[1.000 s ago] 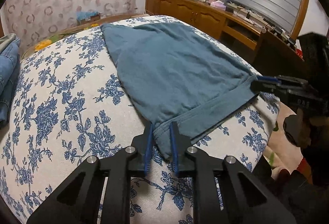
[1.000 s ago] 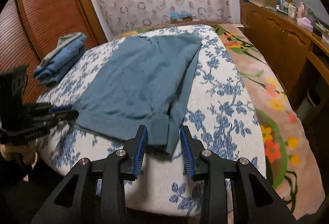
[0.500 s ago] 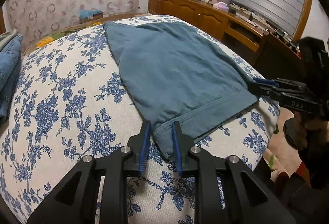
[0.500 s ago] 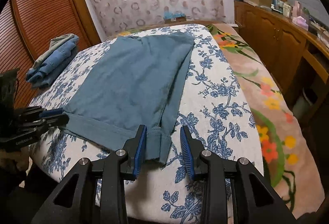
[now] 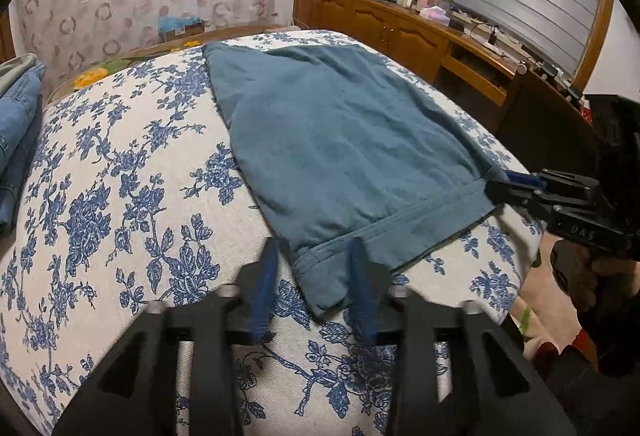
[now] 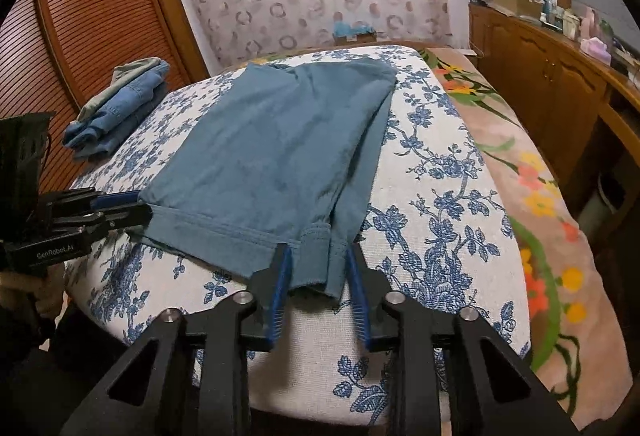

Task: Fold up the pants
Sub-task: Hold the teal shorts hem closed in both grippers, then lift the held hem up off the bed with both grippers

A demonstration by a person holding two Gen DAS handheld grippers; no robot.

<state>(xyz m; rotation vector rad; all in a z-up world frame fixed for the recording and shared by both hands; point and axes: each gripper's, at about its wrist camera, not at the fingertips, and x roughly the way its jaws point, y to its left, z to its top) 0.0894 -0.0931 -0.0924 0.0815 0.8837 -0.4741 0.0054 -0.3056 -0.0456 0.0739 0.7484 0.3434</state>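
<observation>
Inspector: Pants (image 6: 272,156) lie flat by the bed's (image 6: 440,172) near edge; left gripper (image 5: 314,280) and right gripper (image 6: 320,288) fingers spread, straddling hem corners.

Clerk: Risk?

Inspector: Closing shallow could catch one layer only, skewing the fold.

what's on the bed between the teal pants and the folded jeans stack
Nothing. In the right wrist view, only bare floral bedspread separates the teal pants from the folded jeans.
</observation>
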